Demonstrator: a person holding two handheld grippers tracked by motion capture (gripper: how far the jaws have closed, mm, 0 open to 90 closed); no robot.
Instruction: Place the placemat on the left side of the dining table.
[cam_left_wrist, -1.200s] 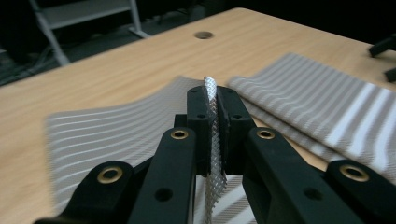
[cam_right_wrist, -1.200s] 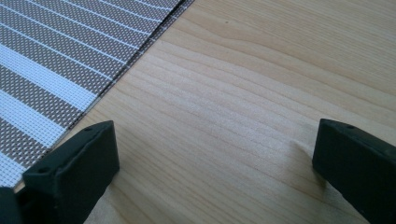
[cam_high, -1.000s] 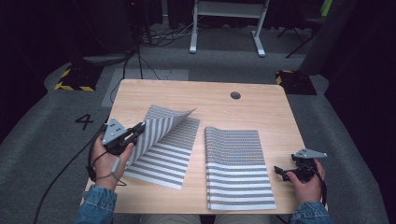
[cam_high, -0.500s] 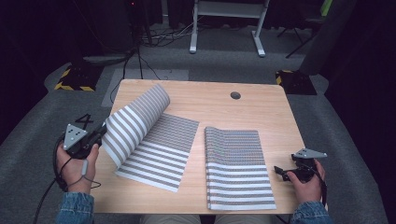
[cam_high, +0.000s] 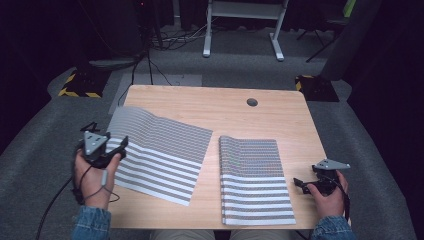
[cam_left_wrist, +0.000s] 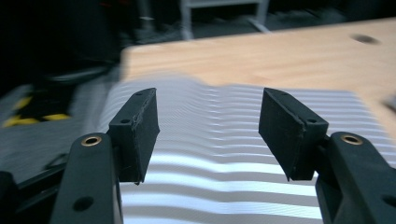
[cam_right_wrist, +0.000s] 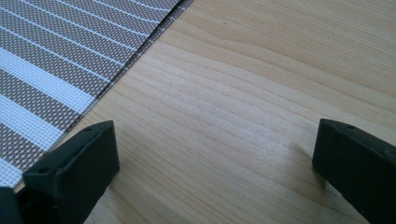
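Observation:
Two grey-and-white striped mats lie on the wooden table. The left mat is spread out at a slant, its far left corner still slightly wavy. My left gripper hovers at that mat's left edge, open, with the stripes showing between its jaws and nothing held. The right mat lies straight near the front edge. My right gripper rests open just right of it, low over bare wood, with the mat's edge at its left.
A round cable hole sits near the table's back edge. Behind the table stand a white frame, floor cables and yellow-black hazard tape. Bare wood lies between the mats and along the back.
My left gripper pulled the folded-over part of the left mat out to the left, laid it flat and let go. The right gripper and right mat have not moved.

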